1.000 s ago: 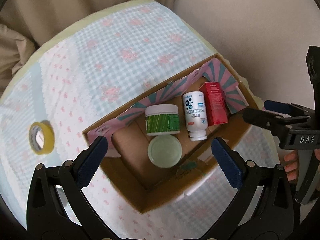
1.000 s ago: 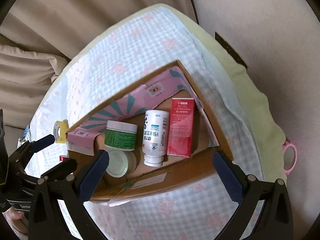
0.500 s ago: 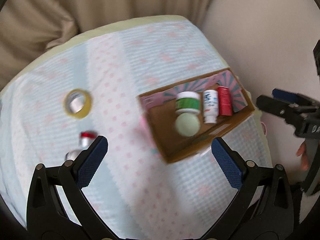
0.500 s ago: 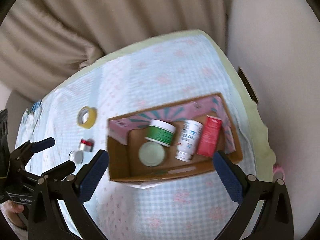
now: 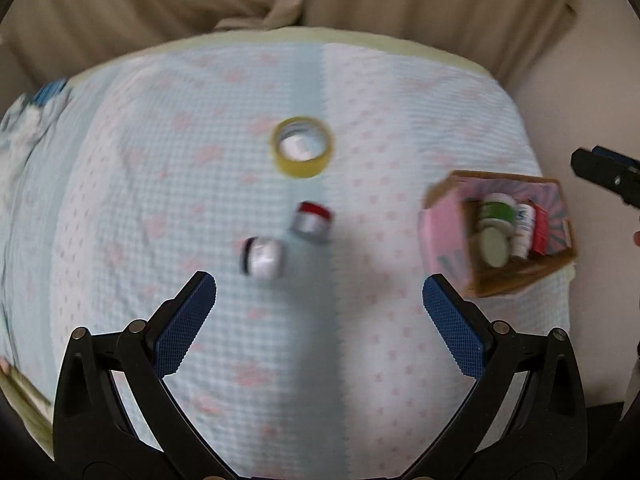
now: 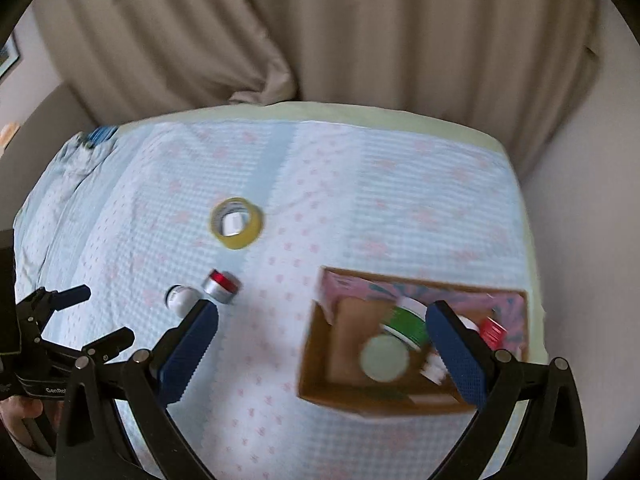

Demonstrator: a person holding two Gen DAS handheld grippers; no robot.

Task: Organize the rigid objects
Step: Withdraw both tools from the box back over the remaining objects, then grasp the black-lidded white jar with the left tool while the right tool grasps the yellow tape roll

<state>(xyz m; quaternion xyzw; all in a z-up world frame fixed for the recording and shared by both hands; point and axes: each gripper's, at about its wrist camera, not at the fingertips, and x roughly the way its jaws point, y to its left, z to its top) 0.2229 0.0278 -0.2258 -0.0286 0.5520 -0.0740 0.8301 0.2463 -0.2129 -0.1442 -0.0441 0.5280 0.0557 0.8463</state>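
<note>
A cardboard box (image 6: 344, 392) with a pink flap stands on the bed at the right; it also shows in the left wrist view (image 5: 504, 280). It holds a green jar (image 6: 406, 322), a pale round lid (image 6: 384, 358), a white bottle and a red packet (image 6: 493, 330). On the cover lie a yellow tape roll (image 5: 302, 152), a silver jar with a red cap (image 5: 313, 223) and a white bottle (image 5: 263, 258). My left gripper (image 5: 320, 296) is open and empty, above the cover near the white bottle. My right gripper (image 6: 320, 332) is open and empty, over the box's left part.
The bed has a light blue checked cover (image 6: 360, 200) with pink marks. Beige curtains (image 6: 280, 32) hang behind it. A wall (image 6: 580, 220) runs along the right side. Crumpled blue cloth (image 6: 80, 148) lies at the far left corner.
Both grippers have pulled back and up from the box and swung left. The tape roll, silver jar and white bottle have come into the middle of the left view. Both stay open.
</note>
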